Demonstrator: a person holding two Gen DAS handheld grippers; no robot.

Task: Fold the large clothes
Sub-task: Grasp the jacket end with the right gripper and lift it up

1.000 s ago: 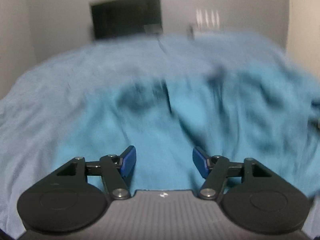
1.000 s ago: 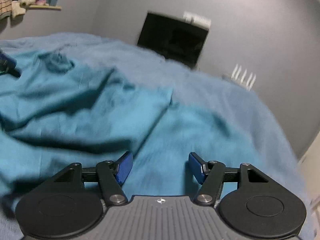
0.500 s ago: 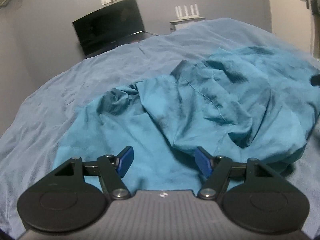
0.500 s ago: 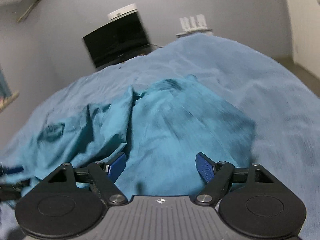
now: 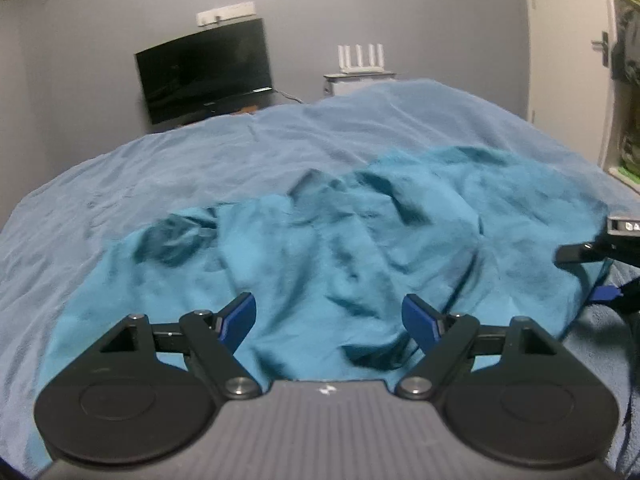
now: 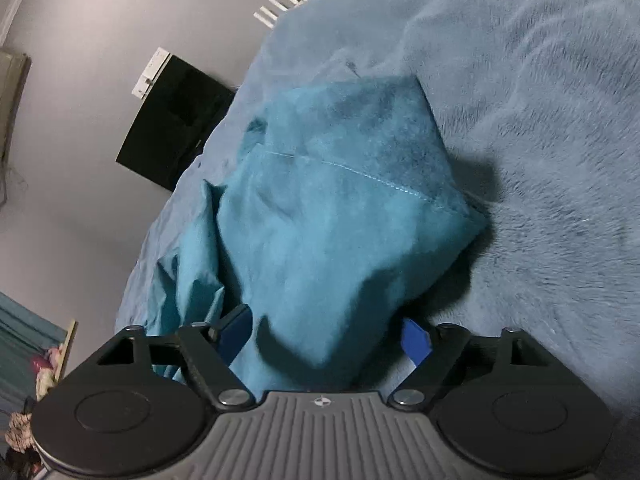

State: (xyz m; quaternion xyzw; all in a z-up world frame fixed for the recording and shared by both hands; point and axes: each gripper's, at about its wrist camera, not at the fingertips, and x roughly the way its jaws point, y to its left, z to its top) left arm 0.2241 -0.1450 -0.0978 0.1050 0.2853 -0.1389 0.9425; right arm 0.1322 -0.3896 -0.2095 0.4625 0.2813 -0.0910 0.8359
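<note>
Teal garment lies crumpled on the bed, not yet spread out. It sits ahead of and between both sets of fingers.

Left gripper: fingers wide apart, nothing held, cloth under and ahead of the tips. Right gripper: fingers also apart, with a fold of the garment bunched between them and draped over the gap. Not clamped as far as I can tell.

Judgement: the step is grabbing hold to flatten it out before any fold.
- Right: close on a single edge near the stitched seam, not on the whole wad between the fingers, or layers drag together.
- Left: go for the near hem just ahead of the fingertips, and pinch low.
- Then pull the two grips apart, keeping the cloth taut and low over the bed.

Risk: the cloth slides along with the fuzzy bedcover.
</note>
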